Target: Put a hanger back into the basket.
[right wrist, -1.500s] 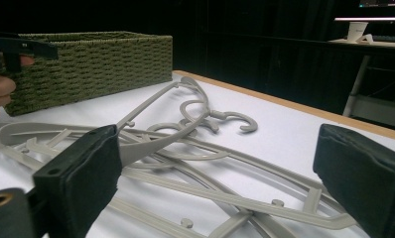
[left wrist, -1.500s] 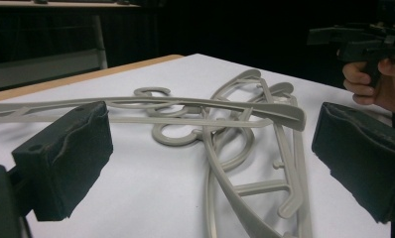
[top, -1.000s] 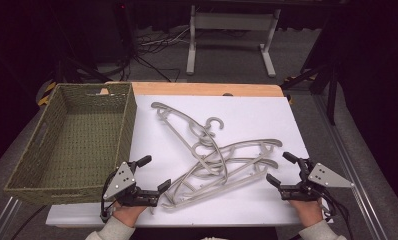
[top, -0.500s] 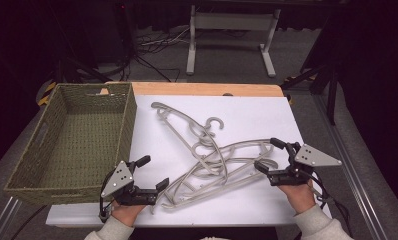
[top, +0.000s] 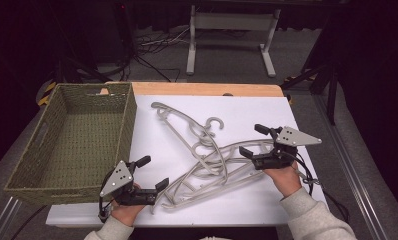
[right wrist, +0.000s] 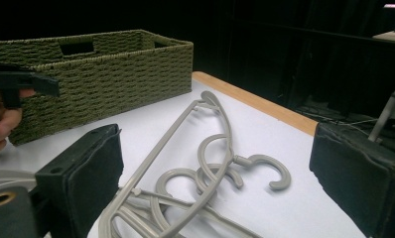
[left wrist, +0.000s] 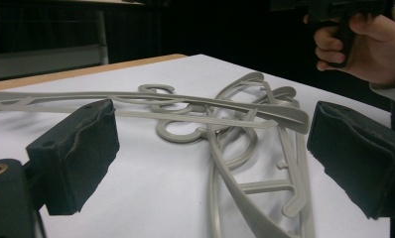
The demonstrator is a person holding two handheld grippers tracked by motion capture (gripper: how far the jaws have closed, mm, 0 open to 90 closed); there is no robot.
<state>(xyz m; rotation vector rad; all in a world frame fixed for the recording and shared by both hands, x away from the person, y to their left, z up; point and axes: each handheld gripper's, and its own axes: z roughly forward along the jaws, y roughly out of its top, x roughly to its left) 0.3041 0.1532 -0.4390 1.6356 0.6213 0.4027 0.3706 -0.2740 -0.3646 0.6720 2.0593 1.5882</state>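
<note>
We are barely underway: the grey hangers point(top: 207, 155) lie tangled on the white table point(top: 297, 200) beside the empty woven basket point(top: 77, 135), none moved yet, with our left gripper point(top: 153, 175) and right gripper point(top: 252, 140) both spread wide, gripping nothing.

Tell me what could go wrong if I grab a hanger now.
The grey hangers lie interlocked, hooks looped through each other, so lifting one will likely drag the others along. Both the right gripper and the left gripper are open at opposite ends of the pile; pulling both ways could jam them. A dragged hanger might catch the wicker basket rim.
</note>
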